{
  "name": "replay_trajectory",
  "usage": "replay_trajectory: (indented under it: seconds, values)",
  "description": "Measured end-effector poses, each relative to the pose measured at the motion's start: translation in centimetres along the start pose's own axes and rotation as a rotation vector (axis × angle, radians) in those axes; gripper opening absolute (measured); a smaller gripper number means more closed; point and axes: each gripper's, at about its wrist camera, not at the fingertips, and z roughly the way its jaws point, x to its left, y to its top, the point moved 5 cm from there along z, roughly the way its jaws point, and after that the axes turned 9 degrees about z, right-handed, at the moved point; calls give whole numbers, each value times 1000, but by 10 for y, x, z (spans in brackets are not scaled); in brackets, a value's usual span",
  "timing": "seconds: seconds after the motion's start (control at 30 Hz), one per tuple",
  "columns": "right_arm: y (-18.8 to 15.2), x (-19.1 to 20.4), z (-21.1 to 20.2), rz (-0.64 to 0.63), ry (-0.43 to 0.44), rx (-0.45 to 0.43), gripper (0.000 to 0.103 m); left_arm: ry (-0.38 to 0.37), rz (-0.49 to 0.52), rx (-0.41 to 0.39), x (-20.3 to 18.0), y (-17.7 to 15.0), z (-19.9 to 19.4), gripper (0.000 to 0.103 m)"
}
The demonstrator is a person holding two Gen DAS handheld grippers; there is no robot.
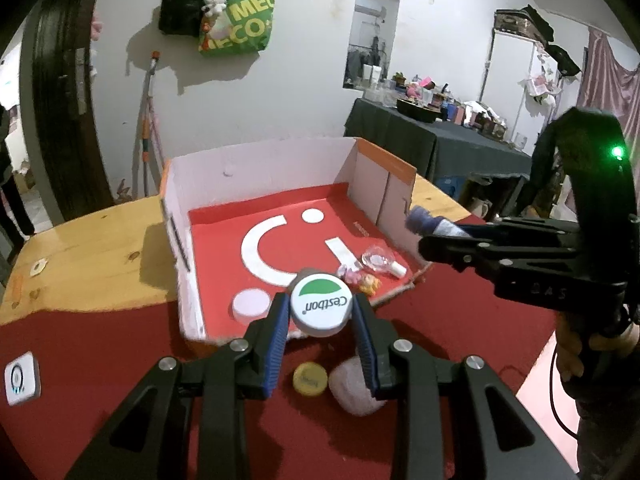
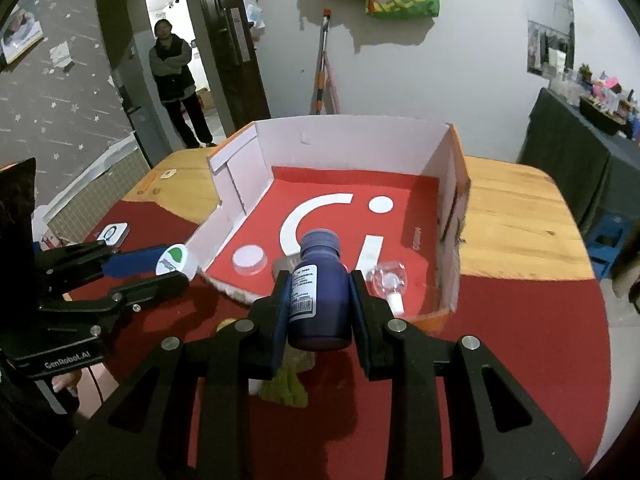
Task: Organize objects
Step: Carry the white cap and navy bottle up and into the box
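We hold two things above the near edge of the box: the left gripper (image 1: 320, 316) is clamped on one white round cap (image 1: 320, 306) with a green mark and printed lettering, its blue pads pressing the cap's rim from both sides, and the right gripper (image 2: 320, 296) is clamped on one dark blue bottle (image 2: 318, 292), label facing up and its cap end pointing toward the box. Both items hang over the red cloth (image 1: 100, 344), just short of the box floor. The single open cardboard box (image 2: 352, 136) has white inner walls and a red printed floor; in it we count one white disc-like lid (image 2: 249, 260), one small clear bottle with a white cap (image 2: 390, 282), and, from the left wrist view, one small cluster of pink and yellow pieces (image 1: 360, 280) whose count we cannot tell. On the cloth under the left gripper lie one yellow cap (image 1: 309, 378) and one pale pink lump (image 1: 354, 390), touching or nearly so. One white square device (image 1: 22, 378) sits on the cloth to the far left. The cloth covers the near part of one wooden table (image 2: 516, 216). One person (image 2: 176, 80) stands in the doorway beyond.
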Motion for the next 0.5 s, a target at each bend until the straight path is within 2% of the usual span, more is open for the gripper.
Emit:
replay_trajectory:
  seconds: [0.2, 0.4, 0.5]
  values:
    - [18, -9, 45, 30, 4, 101, 27, -32, -2, 53, 16, 17, 36, 34]
    - [29, -23, 88, 33, -52, 180, 27, -96, -31, 135, 33, 22, 81, 34]
    - [33, -29, 105, 44, -57, 215, 27, -97, -44, 161, 41, 22, 99, 34]
